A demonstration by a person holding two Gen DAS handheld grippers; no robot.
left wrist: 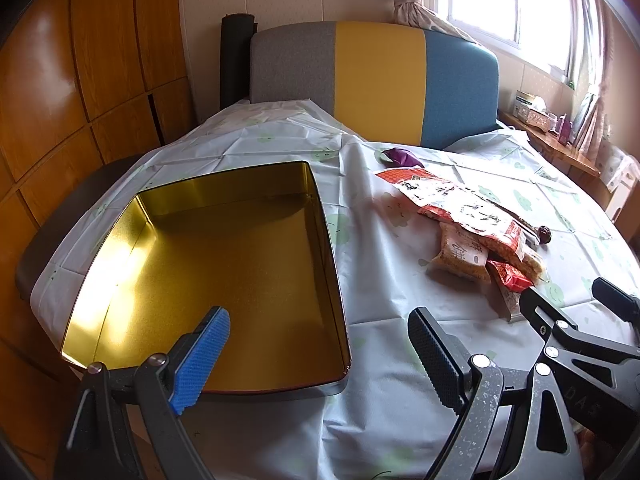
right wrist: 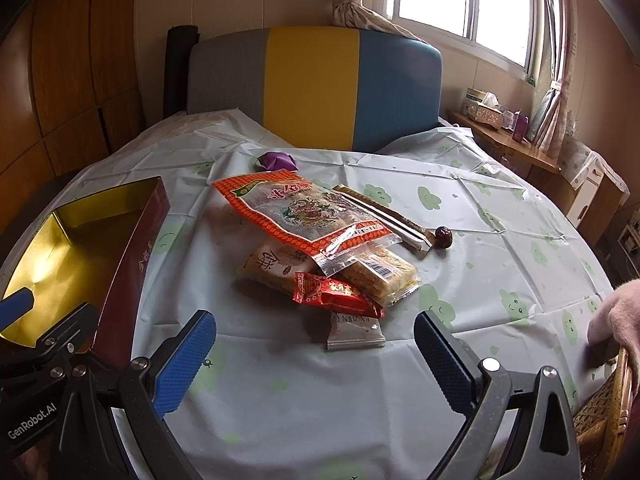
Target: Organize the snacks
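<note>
Gold-lined tin (left wrist: 224, 264), cloud-print tablecloth (right wrist: 500, 240)

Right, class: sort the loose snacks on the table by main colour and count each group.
Red or orange packets: 2, the big zip bag and the small red packet
Yellow rice-cake packs: 2
Silver packet: 1
Gold stick: 1
Purple sweet: 1
Brown date: 1
Total: 8
</note>
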